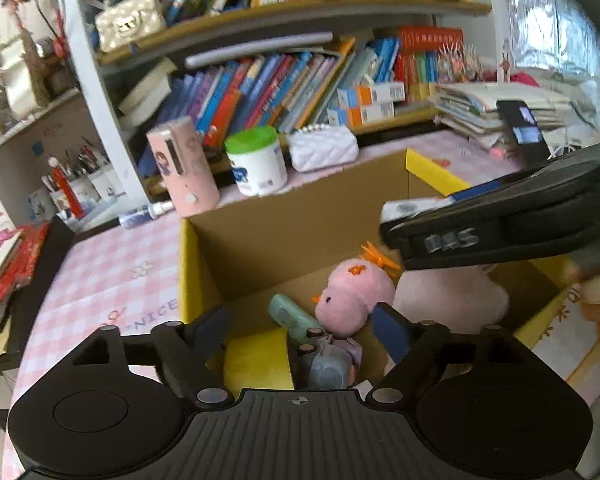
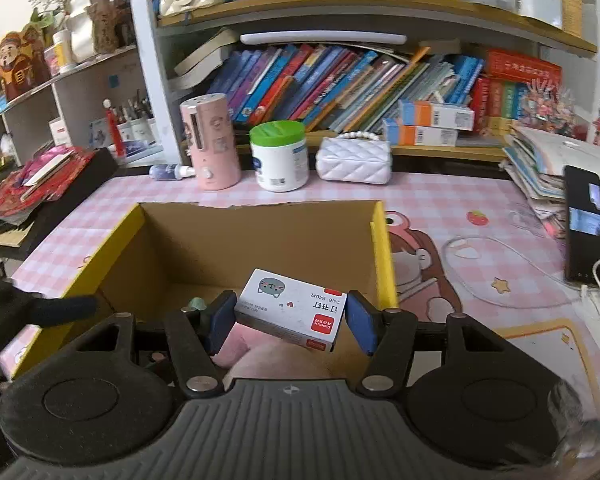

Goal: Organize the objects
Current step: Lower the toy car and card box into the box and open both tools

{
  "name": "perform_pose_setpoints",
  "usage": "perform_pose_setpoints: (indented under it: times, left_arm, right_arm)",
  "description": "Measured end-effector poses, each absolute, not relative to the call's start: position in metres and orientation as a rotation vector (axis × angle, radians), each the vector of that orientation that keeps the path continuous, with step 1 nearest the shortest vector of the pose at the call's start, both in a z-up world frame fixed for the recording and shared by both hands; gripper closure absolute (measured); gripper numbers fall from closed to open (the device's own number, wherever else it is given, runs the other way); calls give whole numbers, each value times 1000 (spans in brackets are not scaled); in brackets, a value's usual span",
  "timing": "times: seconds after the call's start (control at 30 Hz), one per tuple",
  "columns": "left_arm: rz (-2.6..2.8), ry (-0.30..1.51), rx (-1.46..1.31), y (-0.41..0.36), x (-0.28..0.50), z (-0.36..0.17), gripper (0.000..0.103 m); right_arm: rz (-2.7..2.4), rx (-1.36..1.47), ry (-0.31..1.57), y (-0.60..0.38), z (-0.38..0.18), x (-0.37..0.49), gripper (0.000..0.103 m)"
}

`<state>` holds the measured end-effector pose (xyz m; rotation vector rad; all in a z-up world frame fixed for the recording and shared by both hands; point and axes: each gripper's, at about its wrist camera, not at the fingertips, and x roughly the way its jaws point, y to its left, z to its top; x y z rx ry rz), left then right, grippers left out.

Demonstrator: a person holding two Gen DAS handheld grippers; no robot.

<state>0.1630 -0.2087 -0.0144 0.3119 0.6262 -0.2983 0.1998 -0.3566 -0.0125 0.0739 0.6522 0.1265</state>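
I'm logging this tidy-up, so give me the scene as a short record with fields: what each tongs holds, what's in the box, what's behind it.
right tongs: shut on staple box, above the cardboard box
left tongs: open, nothing held
in box: pink chick toy, green tube
behind box: pink cylinder, green-lidded jar, white purse

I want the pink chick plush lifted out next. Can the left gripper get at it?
Probably yes: the left gripper hangs open over the cardboard box, the pink chick plush uncovered just ahead; the right gripper hovers close.
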Motion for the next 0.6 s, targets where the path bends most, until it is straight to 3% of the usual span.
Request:
perform_pose_setpoints:
  times: [0.13, 0.43, 0.6]
  left_arm:
    - [-279, 599, 320, -201, 145, -5, 12]
    - [-259, 611, 277, -189, 127, -2, 11]
    - [-229, 617, 238, -182, 122, 0, 11]
  right_arm:
    - [188, 36, 678, -343, -16, 209, 46]
    - [307, -64, 791, -312, -34, 225, 45]
    - [290, -23, 746, -320, -24, 213, 37]
